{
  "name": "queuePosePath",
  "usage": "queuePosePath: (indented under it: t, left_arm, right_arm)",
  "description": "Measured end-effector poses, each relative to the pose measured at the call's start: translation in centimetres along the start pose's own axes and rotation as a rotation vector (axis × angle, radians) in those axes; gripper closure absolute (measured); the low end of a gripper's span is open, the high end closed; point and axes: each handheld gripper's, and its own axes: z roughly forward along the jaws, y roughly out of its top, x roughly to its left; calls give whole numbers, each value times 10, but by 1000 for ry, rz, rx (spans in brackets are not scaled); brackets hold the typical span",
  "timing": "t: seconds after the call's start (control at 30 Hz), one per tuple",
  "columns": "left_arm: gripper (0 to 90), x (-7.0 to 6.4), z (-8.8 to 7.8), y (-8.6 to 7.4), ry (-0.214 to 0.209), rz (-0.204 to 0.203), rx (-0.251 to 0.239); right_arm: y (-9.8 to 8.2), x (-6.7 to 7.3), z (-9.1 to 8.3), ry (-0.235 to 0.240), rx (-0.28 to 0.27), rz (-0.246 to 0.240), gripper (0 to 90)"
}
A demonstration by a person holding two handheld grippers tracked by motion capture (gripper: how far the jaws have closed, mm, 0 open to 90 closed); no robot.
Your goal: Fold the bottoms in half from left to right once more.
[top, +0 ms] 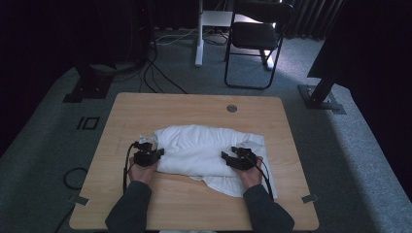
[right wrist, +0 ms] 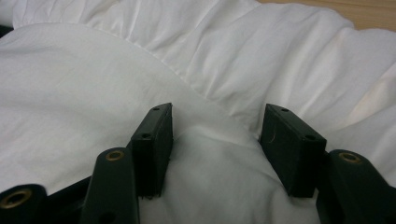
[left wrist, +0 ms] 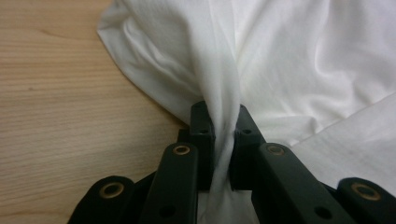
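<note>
A crumpled white cloth (top: pixel 204 145) lies across the middle of the wooden table (top: pixel 194 104). My left gripper (top: pixel 158 153) sits at the cloth's left edge. In the left gripper view, this gripper (left wrist: pixel 223 126) is shut on a pinched fold of the cloth (left wrist: pixel 280 60). My right gripper (top: pixel 232 154) rests on the right part of the cloth. In the right gripper view, its jaws (right wrist: pixel 217 121) stand apart, pushed down into the cloth (right wrist: pixel 233 56), with a mound of fabric bulging between them. A hand holds each gripper from the near side.
A round grommet (top: pixel 231 108) sits near the table's far edge. Beyond the table stand a black chair (top: pixel 255 34), a white desk leg (top: pixel 198 39), floor cables (top: pixel 160 77) and black stand bases (top: pixel 92 87) (top: pixel 320 97).
</note>
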Motion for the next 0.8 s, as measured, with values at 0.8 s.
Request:
queuePosePath:
  t: [0.8]
  left_arm:
    - [843,-15,-55,38,-85,52,-197]
  right_arm:
    - [20,17,-30,-9,-50,-84,456]
